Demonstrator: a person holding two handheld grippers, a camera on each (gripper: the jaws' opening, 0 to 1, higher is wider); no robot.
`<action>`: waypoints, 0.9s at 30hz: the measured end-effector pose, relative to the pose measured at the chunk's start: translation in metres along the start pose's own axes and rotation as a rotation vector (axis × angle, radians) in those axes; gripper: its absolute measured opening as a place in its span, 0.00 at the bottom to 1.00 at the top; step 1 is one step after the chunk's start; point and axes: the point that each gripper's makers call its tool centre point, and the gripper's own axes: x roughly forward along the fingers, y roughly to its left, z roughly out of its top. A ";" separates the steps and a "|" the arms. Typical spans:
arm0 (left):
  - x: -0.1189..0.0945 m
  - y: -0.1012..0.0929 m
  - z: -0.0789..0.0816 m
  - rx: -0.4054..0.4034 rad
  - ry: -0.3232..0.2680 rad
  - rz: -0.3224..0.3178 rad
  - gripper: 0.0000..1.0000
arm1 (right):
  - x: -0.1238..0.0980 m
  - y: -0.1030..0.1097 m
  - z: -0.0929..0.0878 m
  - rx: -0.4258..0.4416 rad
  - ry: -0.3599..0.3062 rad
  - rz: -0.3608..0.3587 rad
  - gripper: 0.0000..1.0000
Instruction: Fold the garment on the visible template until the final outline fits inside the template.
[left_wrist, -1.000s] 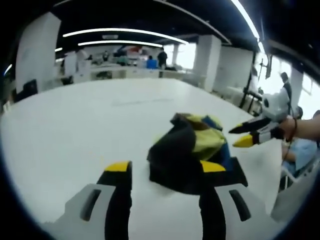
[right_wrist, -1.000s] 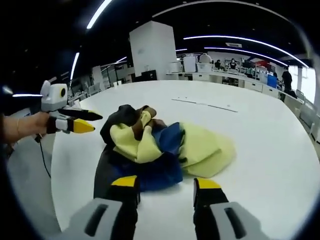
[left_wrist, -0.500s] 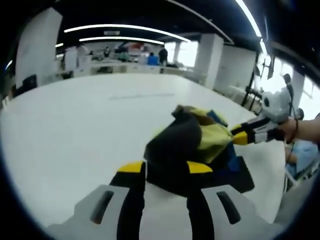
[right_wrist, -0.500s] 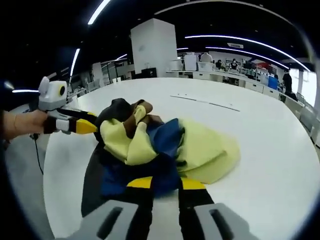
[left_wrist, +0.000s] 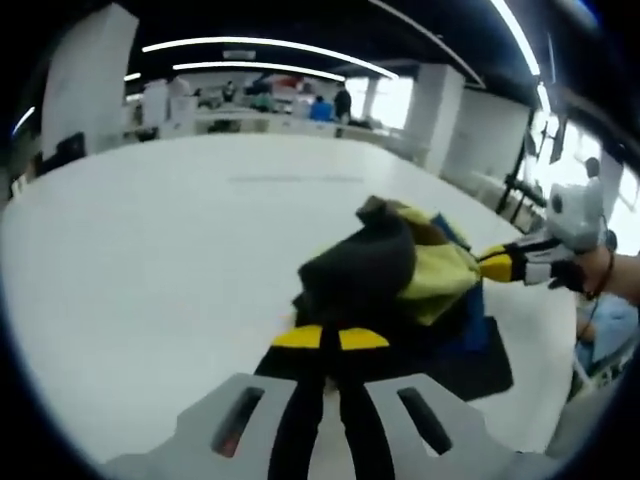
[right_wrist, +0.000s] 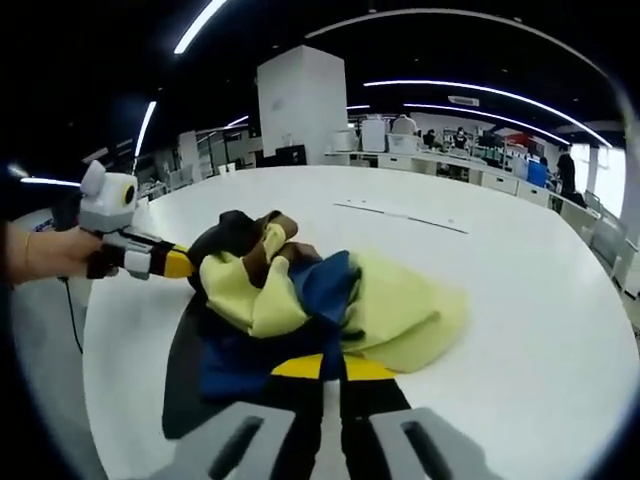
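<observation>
Garment: a crumpled bundle of black, pale yellow and blue cloth lies heaped on the round white worktop; in the right gripper view the same garment sits at centre, its yellow panel spreading toward 3 o'clock and a black flap trailing toward 8 o'clock.

Left claw: the left claw rises from 6 o'clock in the left gripper view, its yellow-tipped jaws drawn together, pinching the black edge of the garment nearest the camera. In the right gripper view the same claw reaches in from 9 o'clock, held in a hand, its tip touching the dark side of the heap.

Right claw: the right claw comes up from 6 o'clock in the right gripper view, jaws closed tight on the blue and black cloth at the near edge of the pile. In the left gripper view it enters from 3 o'clock, its yellow tip pressed against the yellow fold.

Worktop: bare white surface surrounds the garment on all sides; a thin dark line marks the surface beyond the pile toward 12 o'clock.

Setting: an open office with ceiling light strips, a white column and distant desks with people.
</observation>
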 end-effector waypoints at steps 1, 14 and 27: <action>-0.001 0.000 0.003 -0.013 -0.015 -0.003 0.00 | -0.001 0.000 0.000 -0.006 0.002 -0.007 0.00; -0.026 0.004 0.043 0.028 -0.096 0.026 0.00 | -0.026 -0.002 0.032 0.023 -0.040 -0.039 0.00; -0.044 0.009 0.068 0.070 -0.135 0.051 0.00 | -0.049 -0.024 0.044 0.026 -0.043 -0.090 0.00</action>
